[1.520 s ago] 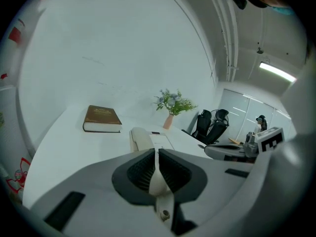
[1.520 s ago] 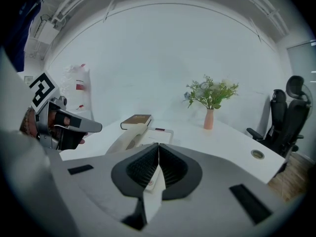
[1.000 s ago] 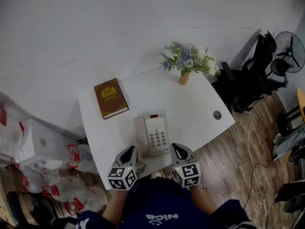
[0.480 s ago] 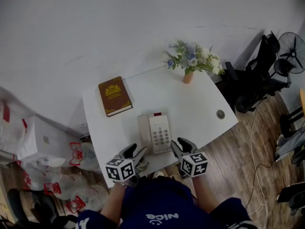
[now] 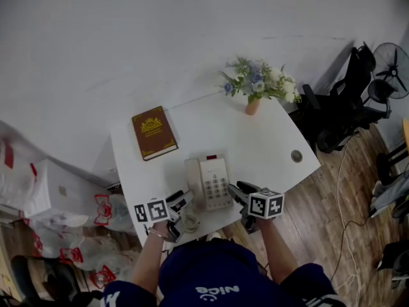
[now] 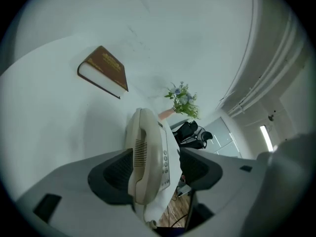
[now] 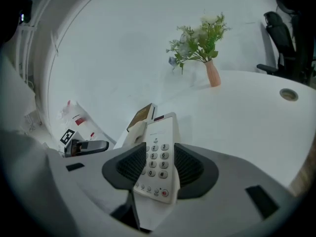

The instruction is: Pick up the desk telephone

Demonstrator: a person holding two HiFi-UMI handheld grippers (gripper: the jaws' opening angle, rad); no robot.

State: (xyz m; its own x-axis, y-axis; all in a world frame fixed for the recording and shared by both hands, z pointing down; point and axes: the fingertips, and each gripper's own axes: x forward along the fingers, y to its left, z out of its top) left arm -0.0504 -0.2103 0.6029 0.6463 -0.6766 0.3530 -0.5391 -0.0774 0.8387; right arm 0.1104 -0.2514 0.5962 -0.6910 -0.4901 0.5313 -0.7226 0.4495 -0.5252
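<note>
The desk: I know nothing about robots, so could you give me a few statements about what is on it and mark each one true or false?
1. The phone lies on the desk, near the person's edge. True.
2. The book lies open. False: it is closed, cover up.
3. The flowers stand in a vase at the desk's far edge. True.
4. The handset is off the phone. False: it rests in its cradle on the phone's left side.
</note>
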